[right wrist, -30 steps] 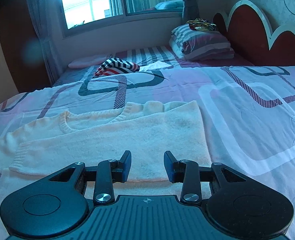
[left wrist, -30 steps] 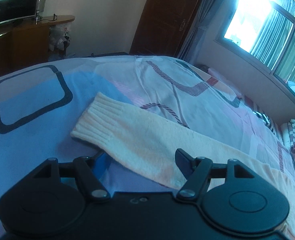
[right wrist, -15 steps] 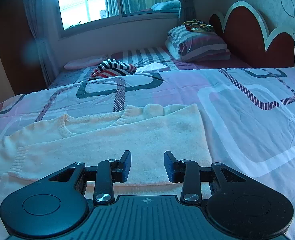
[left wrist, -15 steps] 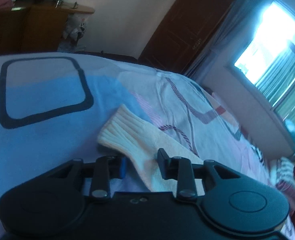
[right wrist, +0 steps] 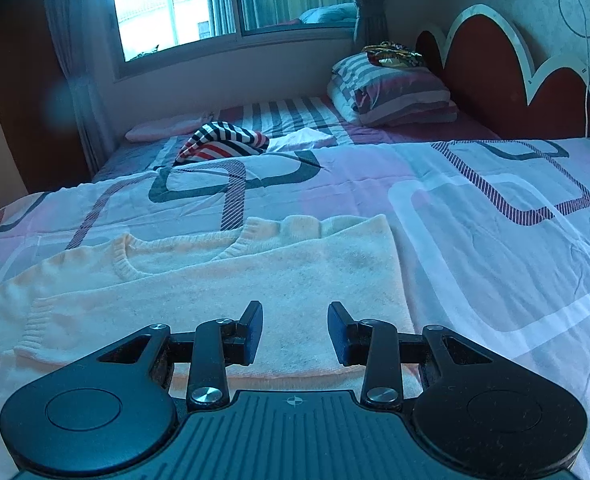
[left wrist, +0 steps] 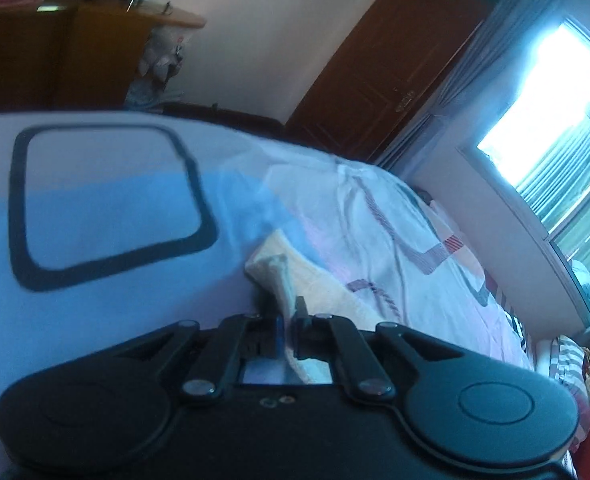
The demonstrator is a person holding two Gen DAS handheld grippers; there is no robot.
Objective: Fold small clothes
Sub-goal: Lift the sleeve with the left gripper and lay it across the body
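On bed (right wrist: 495,240), left gripper (left wrist: 289,322) pinches sweater sleeve (left wrist: 283,276); right gripper (right wrist: 295,332) open.

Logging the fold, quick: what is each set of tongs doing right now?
Left tongs: just closed, shut on the sweater sleeve.
Right tongs: open, holding nothing, over the sweater.

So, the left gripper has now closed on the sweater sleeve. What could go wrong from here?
1. The left gripper pinches only a thin pleat of the sleeve near its cuff; the knit could slip out when lifted.
2. The right gripper hangs open above the sweater body, pinning nothing, so pulling the sleeve may drag the folded body out of shape.
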